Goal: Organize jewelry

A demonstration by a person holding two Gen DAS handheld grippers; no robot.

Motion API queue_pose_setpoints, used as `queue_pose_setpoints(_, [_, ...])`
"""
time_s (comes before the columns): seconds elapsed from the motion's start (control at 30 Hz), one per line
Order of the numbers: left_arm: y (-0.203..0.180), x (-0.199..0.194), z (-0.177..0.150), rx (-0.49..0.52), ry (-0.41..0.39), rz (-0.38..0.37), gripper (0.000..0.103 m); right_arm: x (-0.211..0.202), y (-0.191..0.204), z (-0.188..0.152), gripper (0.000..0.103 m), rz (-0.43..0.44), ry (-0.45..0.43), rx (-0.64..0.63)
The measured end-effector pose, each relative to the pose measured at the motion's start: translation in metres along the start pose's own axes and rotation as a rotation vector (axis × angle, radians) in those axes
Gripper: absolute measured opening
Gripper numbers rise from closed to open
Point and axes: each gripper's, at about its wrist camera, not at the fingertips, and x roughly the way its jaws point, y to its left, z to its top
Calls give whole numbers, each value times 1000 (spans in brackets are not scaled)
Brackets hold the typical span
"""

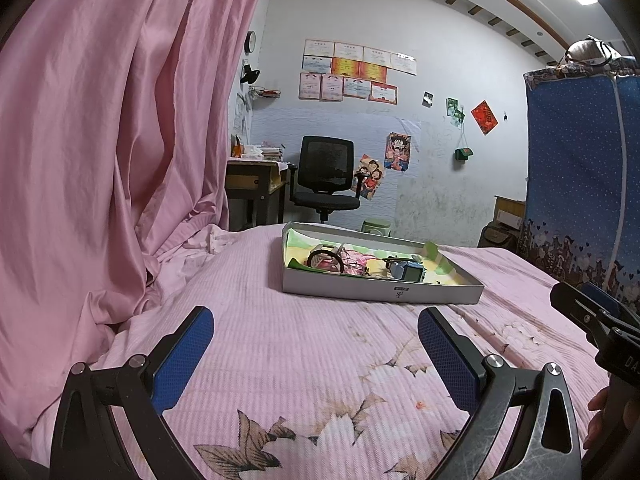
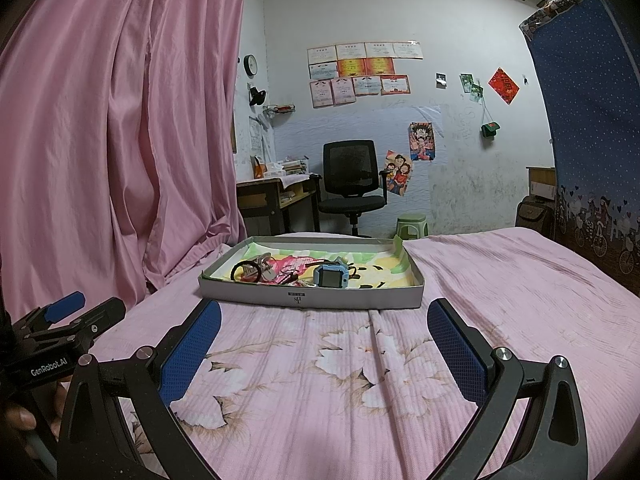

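Both wrist views, bed scene: we hold the left gripper (image 1: 316,344) and the right gripper (image 2: 324,338) low over the pink floral bedspread (image 2: 520,300), each with its blue-padded fingers spread wide and nothing between them. The jewelry lies in a shallow grey box (image 2: 312,294) at frame centre, just beyond the right fingertips: a dark ring-shaped bangle (image 2: 245,270) toward its left, a tangle of small pieces (image 2: 286,274) in the middle, a blue square watch (image 2: 330,276) right of those. A pink curtain (image 1: 100,140) fills the left of both frames
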Motion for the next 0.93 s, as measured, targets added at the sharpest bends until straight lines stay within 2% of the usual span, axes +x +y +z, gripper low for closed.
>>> queue_pose_setpoints(0.37, [0, 0, -1, 1, -2, 0, 103, 0, 0, 0, 102, 0, 1, 0])
queue_pose_setpoints(0.73, [-8, -2, 1, 21, 2, 55, 103, 0, 0, -1, 102, 1, 1, -1])
queue_pose_setpoints(0.93, [-3, 1, 1, 16, 6, 55, 103, 0, 0, 0, 102, 2, 3, 0])
